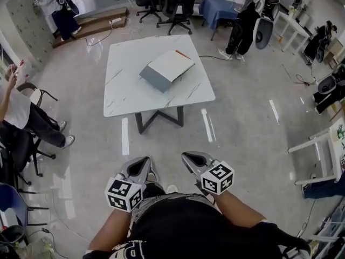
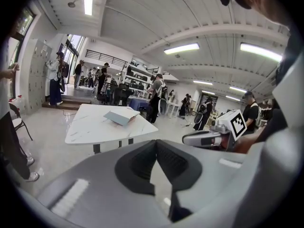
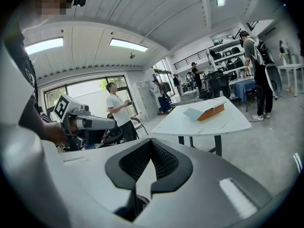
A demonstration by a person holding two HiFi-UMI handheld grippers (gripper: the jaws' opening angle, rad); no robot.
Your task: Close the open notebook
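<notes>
Left gripper (image 1: pixel 143 161) and right gripper (image 1: pixel 187 156) are both clamped shut, empty. Notebook (image 1: pixel 168 68) sits on the far table (image 1: pixel 129 96). Head view catches its white page, right gripper view its orange edge.

readable text: none in any view
left marker cube (image 1: pixel 124 193), on left gripper (image 1: pixel 143 161): black-and-white square code patterns, no letters or digits
right marker cube (image 1: pixel 218 178), on right gripper (image 1: pixel 189 157): same kind of code patterns only
shirt print (image 1: pixel 129 247): white lettering on the person's dark top, cut by frame edge, unreadable
notebook (image 1: pixel 168 68): any writing too small to tell
</notes>
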